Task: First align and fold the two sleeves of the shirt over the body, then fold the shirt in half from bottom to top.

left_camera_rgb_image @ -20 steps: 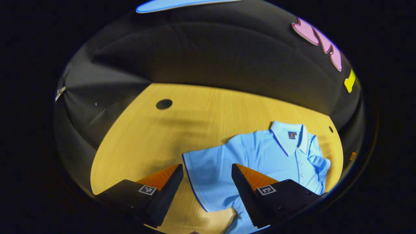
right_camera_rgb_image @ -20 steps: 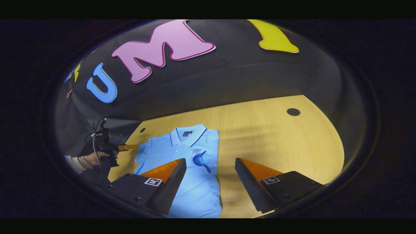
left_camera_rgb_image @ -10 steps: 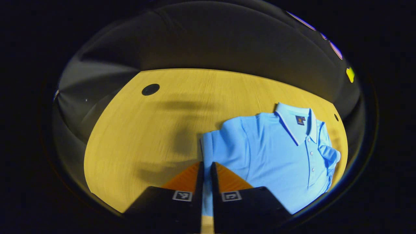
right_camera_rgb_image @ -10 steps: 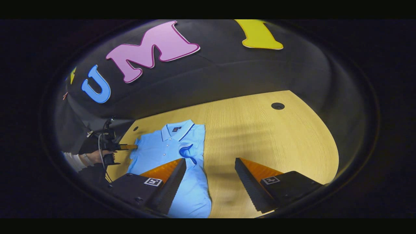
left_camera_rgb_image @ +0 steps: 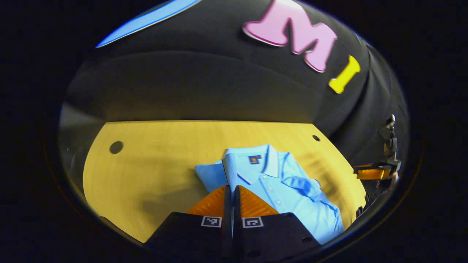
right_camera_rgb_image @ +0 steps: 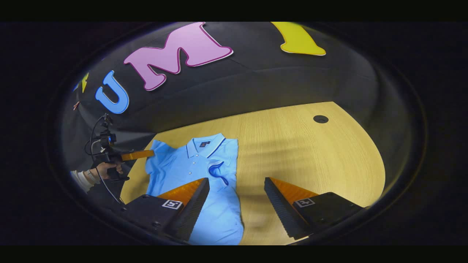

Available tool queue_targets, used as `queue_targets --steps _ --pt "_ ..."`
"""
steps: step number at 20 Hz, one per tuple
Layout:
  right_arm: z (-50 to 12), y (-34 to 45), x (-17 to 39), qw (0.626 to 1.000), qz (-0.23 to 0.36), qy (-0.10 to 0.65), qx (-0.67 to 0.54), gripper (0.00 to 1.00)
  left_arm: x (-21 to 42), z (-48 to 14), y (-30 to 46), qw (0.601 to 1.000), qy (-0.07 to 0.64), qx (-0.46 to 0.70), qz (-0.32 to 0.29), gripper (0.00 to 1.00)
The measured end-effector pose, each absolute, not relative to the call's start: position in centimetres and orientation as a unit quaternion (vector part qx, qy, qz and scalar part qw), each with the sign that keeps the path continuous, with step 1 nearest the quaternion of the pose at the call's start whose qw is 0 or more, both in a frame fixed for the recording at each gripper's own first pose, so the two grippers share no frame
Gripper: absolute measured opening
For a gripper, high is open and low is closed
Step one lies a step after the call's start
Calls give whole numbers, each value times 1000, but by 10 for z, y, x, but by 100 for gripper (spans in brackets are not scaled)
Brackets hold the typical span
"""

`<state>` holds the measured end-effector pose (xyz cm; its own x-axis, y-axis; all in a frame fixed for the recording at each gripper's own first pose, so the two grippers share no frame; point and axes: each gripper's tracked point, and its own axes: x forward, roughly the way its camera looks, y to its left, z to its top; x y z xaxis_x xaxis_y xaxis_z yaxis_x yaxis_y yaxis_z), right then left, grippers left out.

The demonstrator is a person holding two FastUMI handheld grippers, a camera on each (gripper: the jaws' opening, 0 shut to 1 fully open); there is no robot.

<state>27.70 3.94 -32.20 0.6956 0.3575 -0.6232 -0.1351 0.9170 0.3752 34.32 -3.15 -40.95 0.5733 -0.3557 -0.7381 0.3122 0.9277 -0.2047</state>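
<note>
Shirt point(left_camera_rgb_image: 289, 190) hem runs out of sight at the bottom edge of both views, so we can't see its lower end. Left claw point(left_camera_rgb_image: 229, 188) is pinched tight on the left sleeve point(left_camera_rgb_image: 230, 166), which stands up as a narrow strip lifted off the surface point(left_camera_rgb_image: 153, 164), just beside the collar; the sleeve's gripped end is hidden between the fingers. Right claw point(right_camera_rgb_image: 237, 188) is spread wide, holding nothing, low over the shirt's edge nearest it, one finger above the body. Right sleeve point(right_camera_rgb_image: 215, 171) lies folded on the chest.
</note>
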Motion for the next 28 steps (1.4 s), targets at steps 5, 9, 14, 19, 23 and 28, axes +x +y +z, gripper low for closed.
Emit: queue_targets --steps 5,9,14,19,23,28 --pt "-336 47 261 902 142 385 132 95 314 -484 -38 826 537 2 -172 34" --pt "-347 55 243 894 148 404 129 95 303 -464 -33 830 531 -23 -168 86" --pt "-353 51 212 887 139 417 138 95 236 -412 10 833 526 -48 -163 92" --pt "-358 47 165 875 126 435 168 95 110 -401 25 802 564 -111 -159 92" --pt "-382 50 118 861 115 464 174 95 40 -430 42 785 596 -108 -135 92" --pt "-408 60 57 840 116 498 181 95 0 -446 34 760 622 -136 -131 93"
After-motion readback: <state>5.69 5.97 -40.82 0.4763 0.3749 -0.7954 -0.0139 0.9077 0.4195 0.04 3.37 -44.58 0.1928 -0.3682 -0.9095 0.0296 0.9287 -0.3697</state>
